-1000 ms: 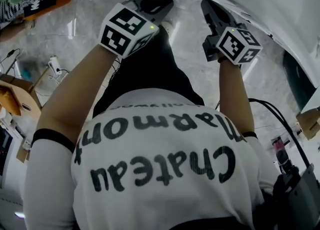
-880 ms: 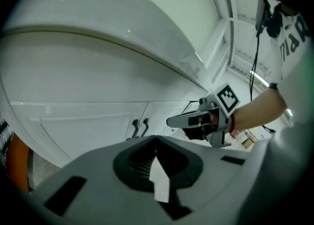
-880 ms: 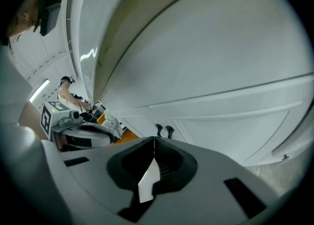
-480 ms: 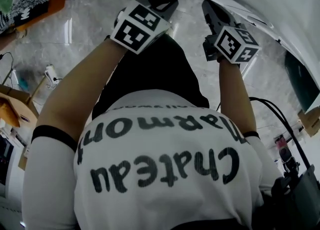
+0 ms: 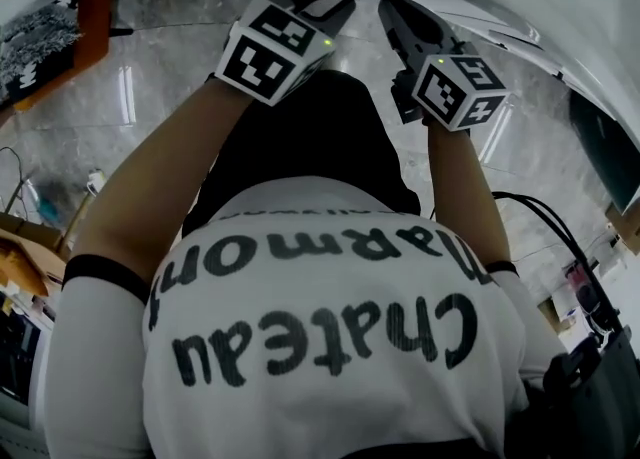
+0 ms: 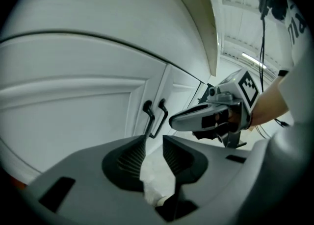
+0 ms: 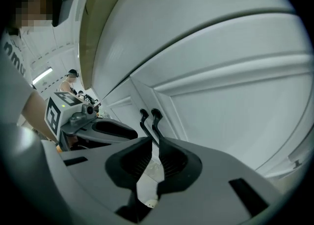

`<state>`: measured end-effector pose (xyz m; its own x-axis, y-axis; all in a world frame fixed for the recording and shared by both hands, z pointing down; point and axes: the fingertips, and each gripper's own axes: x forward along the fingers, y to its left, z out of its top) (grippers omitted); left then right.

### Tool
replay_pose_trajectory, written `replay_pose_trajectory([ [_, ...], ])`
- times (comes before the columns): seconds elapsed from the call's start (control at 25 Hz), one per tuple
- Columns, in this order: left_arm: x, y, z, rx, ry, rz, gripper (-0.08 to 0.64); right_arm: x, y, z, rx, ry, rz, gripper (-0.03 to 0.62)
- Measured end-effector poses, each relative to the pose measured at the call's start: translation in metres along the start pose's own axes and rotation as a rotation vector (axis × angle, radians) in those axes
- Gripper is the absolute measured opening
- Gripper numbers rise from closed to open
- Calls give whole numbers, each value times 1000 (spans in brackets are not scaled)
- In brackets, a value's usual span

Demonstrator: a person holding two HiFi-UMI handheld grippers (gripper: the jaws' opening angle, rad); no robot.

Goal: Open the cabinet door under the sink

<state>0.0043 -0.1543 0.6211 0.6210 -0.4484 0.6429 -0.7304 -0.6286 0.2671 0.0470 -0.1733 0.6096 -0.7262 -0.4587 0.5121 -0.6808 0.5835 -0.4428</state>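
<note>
**A:** What's closest?

**B:** The person's white printed shirt (image 5: 320, 327), bent forward. Both bare forearms stretch ahead, with a gripper in each hand.

**A:** How does the left gripper stand?

**B:** The left gripper (image 6: 154, 143) has its jaws spread. They have just been opening, and the ribbed pads stand apart with nothing between them.

**A:** And the right?

**B:** The right gripper (image 7: 153, 146) has just been opening too, but only to a narrow slit, and it pinches nothing. It is held just beside the left one, and both point at the same spot.

**A:** Where is the cabinet door?

**B:** Straight ahead of both grippers — closed. Two white panelled doors meet at a vertical seam: the left-hand door (image 6: 73, 106) and the right-hand door (image 7: 235, 106). Each carries an upright black handle at its meeting edge, so the left handle (image 6: 147, 116) and the right handle (image 6: 161, 113) stand side by side. In the right gripper view the right handle's lower end lines up just past the jaw tips. I can't tell whether it touches them.

**A:** Anything farther off?

**B:** A grey marbled floor (image 5: 150, 67) spreads out to the person's left.
</note>
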Motion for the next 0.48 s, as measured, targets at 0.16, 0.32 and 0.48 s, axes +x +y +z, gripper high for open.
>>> replay_pose_trajectory([
  [0.16, 7, -1, 4, 26, -6, -14, 92, 2, -1, 1, -10, -2, -1, 80],
  [0.32, 12, 4, 8, 24, -20, -24, 92, 6, -2, 3, -25, -4, -12, 77],
  [0.48, 18, 7, 17, 9, -38, -18, 92, 8, -5, 6, -11, -6, -19, 81],
])
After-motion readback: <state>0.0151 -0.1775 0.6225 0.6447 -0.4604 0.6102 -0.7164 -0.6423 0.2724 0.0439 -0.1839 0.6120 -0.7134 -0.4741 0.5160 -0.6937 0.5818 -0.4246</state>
